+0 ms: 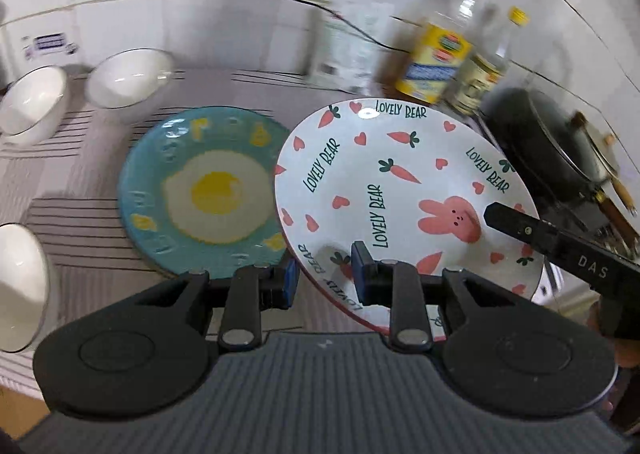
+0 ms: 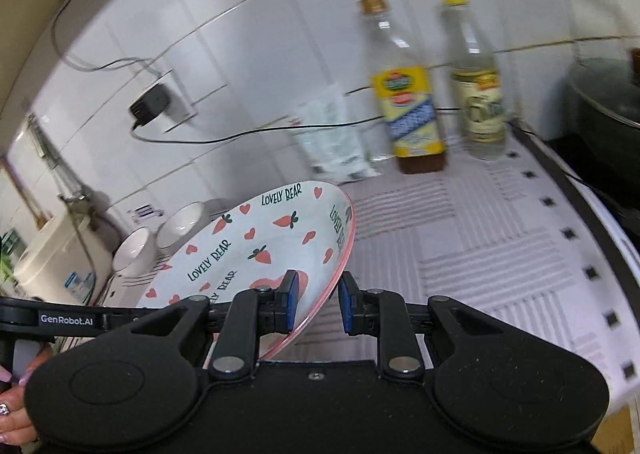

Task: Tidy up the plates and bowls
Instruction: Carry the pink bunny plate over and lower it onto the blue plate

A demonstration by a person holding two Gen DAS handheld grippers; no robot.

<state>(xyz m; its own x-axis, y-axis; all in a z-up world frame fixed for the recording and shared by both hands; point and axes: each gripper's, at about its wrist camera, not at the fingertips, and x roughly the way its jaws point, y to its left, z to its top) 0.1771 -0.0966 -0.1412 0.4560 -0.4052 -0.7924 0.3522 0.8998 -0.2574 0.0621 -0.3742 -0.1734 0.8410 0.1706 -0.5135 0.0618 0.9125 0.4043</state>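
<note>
A white "Lovely Bear" plate (image 1: 400, 190) with carrots and hearts is tilted up above the counter. My left gripper (image 1: 326, 278) straddles its near rim with a gap between pads and rim. My right gripper (image 2: 316, 304) straddles the plate's (image 2: 256, 250) right rim, also with a gap; whether either pad presses the plate I cannot tell. A teal fried-egg plate (image 1: 200, 194) lies flat on the striped cloth, left of the bear plate. Two white bowls (image 1: 128, 76) (image 1: 32, 102) stand at the back left, a third (image 1: 18, 282) at the left edge.
Two sauce bottles (image 2: 412, 94) (image 2: 478, 86) and a white packet (image 2: 332, 134) stand against the tiled wall. A dark wok (image 1: 548, 146) sits on the stove at right. A black cable and plug (image 2: 150, 104) hang on the wall. Striped cloth (image 2: 480, 254) covers the counter.
</note>
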